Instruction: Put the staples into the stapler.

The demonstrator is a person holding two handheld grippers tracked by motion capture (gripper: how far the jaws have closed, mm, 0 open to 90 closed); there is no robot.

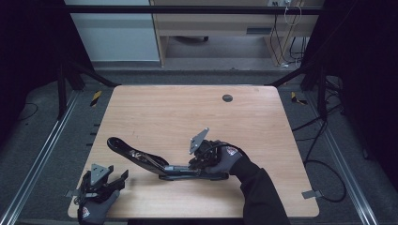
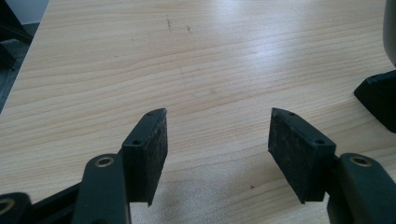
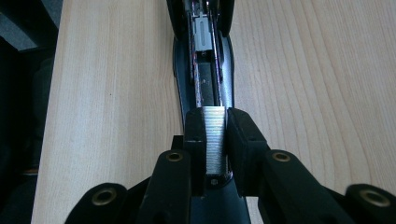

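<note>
A black stapler [image 1: 155,164] lies opened out flat on the wooden table [image 1: 187,112], its lid end reaching toward the left. In the right gripper view its open staple channel [image 3: 205,79] runs away from me. My right gripper [image 3: 215,119] is shut on a silver strip of staples [image 3: 215,140], held just above the near end of that channel. From above, the right gripper [image 1: 190,168] sits over the stapler's right part, held by a gloved hand [image 1: 227,157]. My left gripper [image 1: 117,172] rests near the front left corner, jaws open with nothing between them [image 2: 217,123].
A small dark round cap [image 1: 227,98] is set into the table near its far edge. A black corner of some object [image 2: 378,98] shows at the right edge of the left gripper view. Dark frame posts and cables stand around the table.
</note>
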